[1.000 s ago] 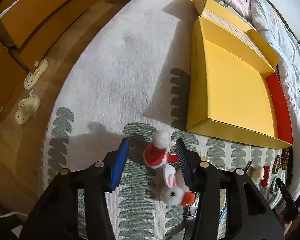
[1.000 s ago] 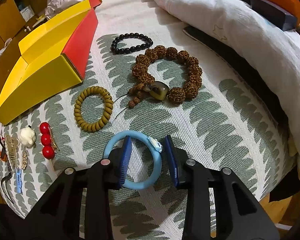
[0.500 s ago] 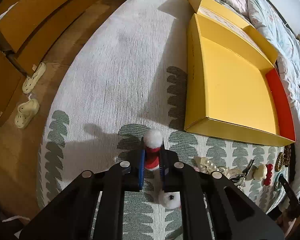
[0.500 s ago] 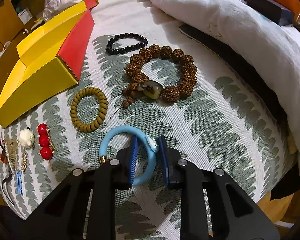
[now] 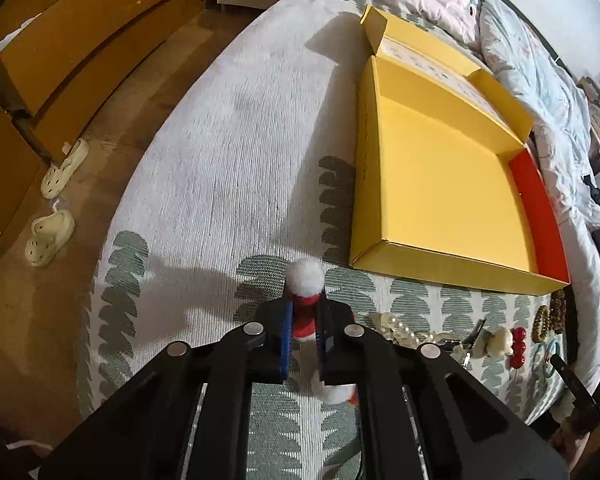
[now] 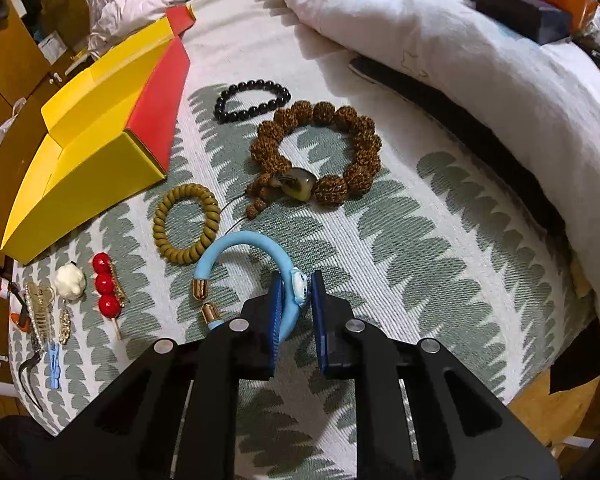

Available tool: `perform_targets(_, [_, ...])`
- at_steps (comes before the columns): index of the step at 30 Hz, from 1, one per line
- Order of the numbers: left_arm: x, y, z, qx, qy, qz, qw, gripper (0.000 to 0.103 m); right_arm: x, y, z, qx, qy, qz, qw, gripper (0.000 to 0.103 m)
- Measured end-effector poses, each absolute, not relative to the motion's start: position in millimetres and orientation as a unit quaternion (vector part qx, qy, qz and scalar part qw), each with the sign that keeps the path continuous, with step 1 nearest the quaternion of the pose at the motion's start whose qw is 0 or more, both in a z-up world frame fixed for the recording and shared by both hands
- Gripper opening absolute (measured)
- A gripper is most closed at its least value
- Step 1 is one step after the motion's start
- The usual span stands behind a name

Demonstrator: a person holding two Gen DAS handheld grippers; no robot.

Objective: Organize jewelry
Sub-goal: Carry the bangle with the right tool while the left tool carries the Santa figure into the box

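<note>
The open box (image 6: pixel 84 152) is sitting on the bed (image 6: pixel 420 216), left of the bead bracelets (image 6: pixel 316 152). The hair clips (image 6: pixel 44 312) are lying in front of the box.

Bare bedspread (image 5: pixel 228 168) left of yellow box (image 5: pixel 440 184)

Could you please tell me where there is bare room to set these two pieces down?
The yellow box floor is bare. The bedspread left of the box is also clear. It is crowded between the box's near wall and the bed edge: the coil bracelet, seed bracelet and red-bead pin lie there.
</note>
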State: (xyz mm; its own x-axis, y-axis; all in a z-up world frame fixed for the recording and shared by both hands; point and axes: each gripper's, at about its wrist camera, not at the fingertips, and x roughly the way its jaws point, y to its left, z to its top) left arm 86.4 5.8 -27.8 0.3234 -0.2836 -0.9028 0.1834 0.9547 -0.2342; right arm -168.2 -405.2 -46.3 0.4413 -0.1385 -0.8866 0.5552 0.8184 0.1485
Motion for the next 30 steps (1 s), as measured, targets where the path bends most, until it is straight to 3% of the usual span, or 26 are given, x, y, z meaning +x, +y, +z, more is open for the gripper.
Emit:
perform_targets(9, [72.5,-2.2,11.5,-0.041,0.523,-0.171,0.834,0.008,-175.7,-378.9,21.2,0.208,0.415,-0.16,0.871,0.015])
perform_targets(18, [95.2,-58.0,52.9,-0.007,0.496,-0.205,0.844,0.008,-65.6,-323.1,67.7,0.161,0.414,-0.063,0.894,0.015])
perform_targets(30, [174.2,-149.7,34.9,0.032,0.513,-0.214,0.831,0.008,98.2,-309.8,43.3,0.129,0.47,-0.022,0.873,0.015])
